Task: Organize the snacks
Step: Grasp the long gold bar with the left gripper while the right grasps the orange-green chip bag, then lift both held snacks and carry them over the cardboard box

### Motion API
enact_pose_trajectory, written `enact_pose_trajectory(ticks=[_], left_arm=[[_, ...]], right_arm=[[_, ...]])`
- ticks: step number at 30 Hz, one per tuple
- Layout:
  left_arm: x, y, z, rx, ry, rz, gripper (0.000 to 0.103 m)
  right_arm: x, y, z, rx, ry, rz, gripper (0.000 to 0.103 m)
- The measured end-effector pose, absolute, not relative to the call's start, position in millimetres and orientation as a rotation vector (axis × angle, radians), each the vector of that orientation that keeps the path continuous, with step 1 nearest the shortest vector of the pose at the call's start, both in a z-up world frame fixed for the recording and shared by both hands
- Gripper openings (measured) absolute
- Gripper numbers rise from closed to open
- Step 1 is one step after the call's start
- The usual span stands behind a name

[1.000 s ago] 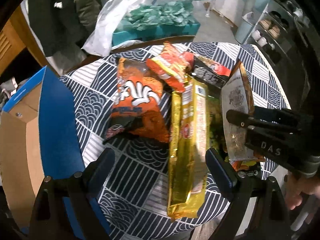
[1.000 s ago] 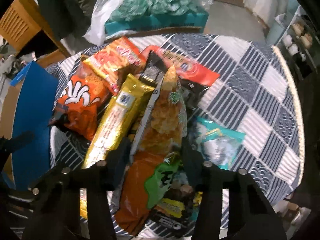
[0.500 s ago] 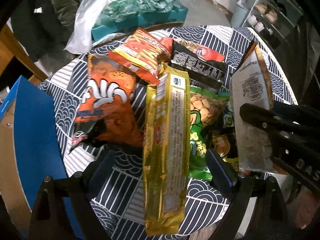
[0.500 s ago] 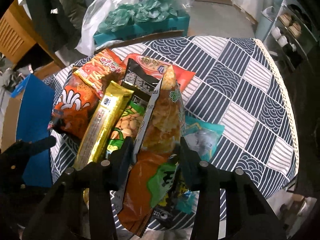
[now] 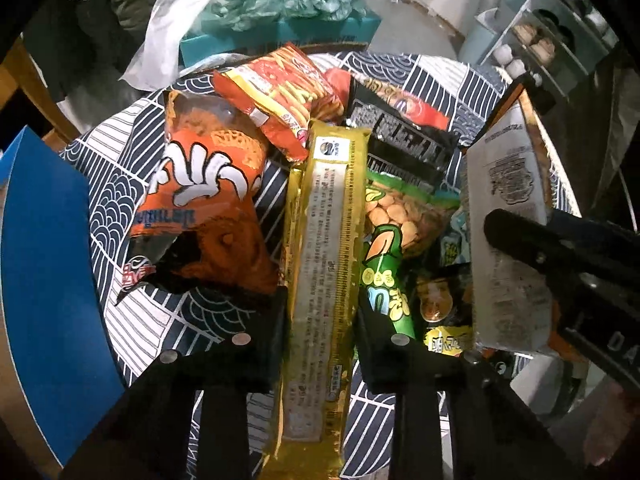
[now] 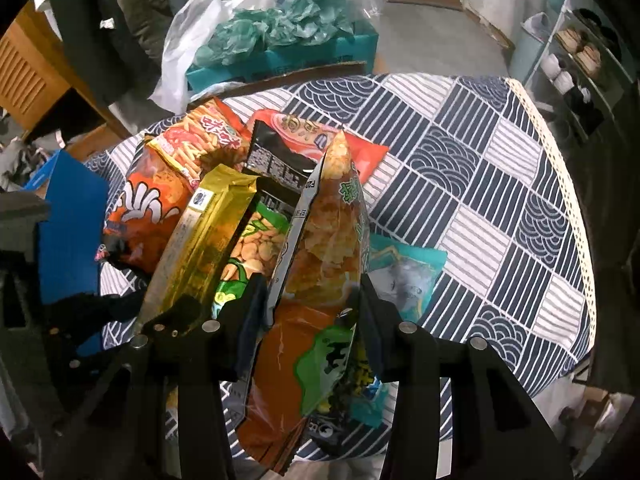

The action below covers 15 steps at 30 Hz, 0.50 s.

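Pick-up step: left gripper (image 5: 320,344) fingers pinch the gold pack (image 5: 324,272); right gripper (image 6: 312,308) fingers pinch the chip bag (image 6: 320,240). Next, probably: carry both clear of the worktop (image 6: 480,184).

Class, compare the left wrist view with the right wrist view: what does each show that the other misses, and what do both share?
Only the left wrist view shows the printed back of the chip bag and the outer side of the right gripper clamping it. Only the right wrist view shows that bag's orange and green front, the teal packet beside it and the tablecloth on the right. Both show the gold packet held in the left gripper, the peanut bag and the orange bag.
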<state>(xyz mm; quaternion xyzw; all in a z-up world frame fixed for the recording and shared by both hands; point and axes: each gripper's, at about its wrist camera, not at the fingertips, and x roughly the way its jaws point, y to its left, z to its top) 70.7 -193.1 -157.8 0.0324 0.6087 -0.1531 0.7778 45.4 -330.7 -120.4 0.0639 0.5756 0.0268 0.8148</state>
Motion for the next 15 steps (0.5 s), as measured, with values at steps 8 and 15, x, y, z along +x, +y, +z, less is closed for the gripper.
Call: enact_pose_trajectory(ticks=[8,15], left_arm=[[58,-176,-132,0.016,1.268,-0.372,0.029],[50,-167,-113,-0.006,1.217,-0.384,0.029]], right_arm=[[45,-321,-108,0.115,1.198,0.071,0.043],[41,-314,-90,0.117,1.156,0.097,0.043]])
